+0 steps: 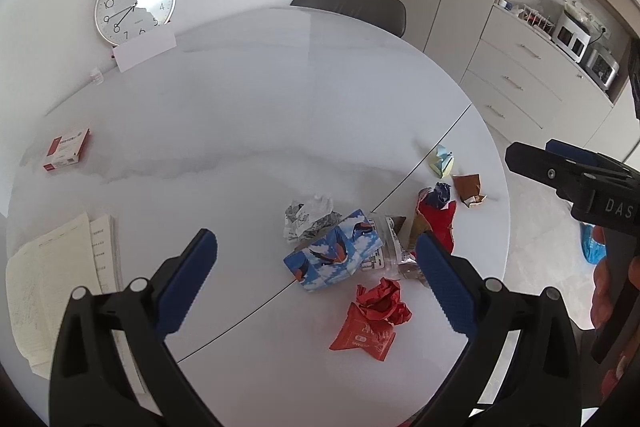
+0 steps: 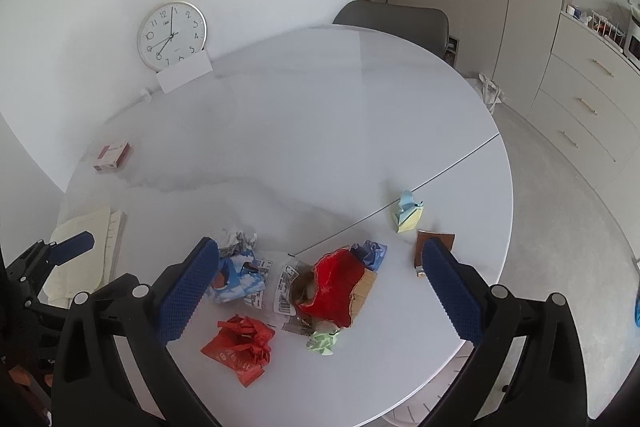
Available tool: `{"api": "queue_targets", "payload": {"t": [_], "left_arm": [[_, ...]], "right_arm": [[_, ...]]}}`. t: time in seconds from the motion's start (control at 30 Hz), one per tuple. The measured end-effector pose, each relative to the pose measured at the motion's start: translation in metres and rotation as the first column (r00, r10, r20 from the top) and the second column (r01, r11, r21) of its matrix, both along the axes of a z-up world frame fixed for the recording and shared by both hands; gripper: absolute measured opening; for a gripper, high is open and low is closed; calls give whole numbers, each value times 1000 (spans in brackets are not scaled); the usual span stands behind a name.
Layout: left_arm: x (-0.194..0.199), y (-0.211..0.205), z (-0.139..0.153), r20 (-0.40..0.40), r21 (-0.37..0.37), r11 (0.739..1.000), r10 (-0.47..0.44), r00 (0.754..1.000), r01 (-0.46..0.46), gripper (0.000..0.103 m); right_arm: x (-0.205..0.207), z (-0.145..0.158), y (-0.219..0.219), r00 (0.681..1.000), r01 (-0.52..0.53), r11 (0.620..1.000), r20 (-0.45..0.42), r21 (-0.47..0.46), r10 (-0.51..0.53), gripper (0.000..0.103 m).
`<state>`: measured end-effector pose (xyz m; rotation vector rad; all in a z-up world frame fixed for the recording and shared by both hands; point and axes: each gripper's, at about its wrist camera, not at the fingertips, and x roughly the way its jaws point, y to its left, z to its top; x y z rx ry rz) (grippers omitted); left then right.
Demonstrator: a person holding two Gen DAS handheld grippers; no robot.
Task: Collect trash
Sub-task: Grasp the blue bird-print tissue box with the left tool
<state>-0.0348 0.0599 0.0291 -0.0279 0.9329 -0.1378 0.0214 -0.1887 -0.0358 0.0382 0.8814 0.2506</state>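
Trash lies in a loose pile on the near right part of the round white table [image 1: 248,115]. In the left wrist view I see a blue bird-print box [image 1: 334,253], crumpled white paper [image 1: 306,217], a crumpled red wrapper [image 1: 372,319], a red and brown carton [image 1: 436,219], a brown scrap [image 1: 468,187] and a pale green paper [image 1: 442,161]. My left gripper [image 1: 316,283] is open and empty above the box. My right gripper [image 2: 320,287] is open and empty above the red carton [image 2: 336,287], the red wrapper [image 2: 240,343] and a green paper ball [image 2: 324,341].
A clock [image 1: 135,5] leans on the wall behind a white card [image 1: 146,51]. A red and white box [image 1: 67,149] and papers [image 1: 60,283] lie at the table's left. A grey chair [image 1: 352,7] stands behind the table. Cabinets [image 1: 520,79] line the right.
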Motion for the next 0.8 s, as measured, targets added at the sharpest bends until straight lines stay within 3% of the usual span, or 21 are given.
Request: {"api": "queue_targets", "payload": {"t": [0.23, 0.47, 0.63, 0.8], "left_arm": [[10, 8, -9, -9, -25, 998, -60, 998, 59, 95], [26, 19, -38, -68, -57, 988, -144, 987, 141, 95], [44, 24, -63, -113, -86, 971, -233, 966, 224, 95], [62, 19, -93, -186, -65, 951, -309, 933, 303, 95]], "right_arm": [[8, -4, 15, 1000, 17, 999, -19, -47, -18, 101], [12, -16, 21, 999, 17, 998, -34, -56, -19, 101], [17, -29, 20, 997, 25, 999, -67, -40, -27, 101], [22, -43, 16, 994, 41, 998, -103, -49, -46, 101]]}}
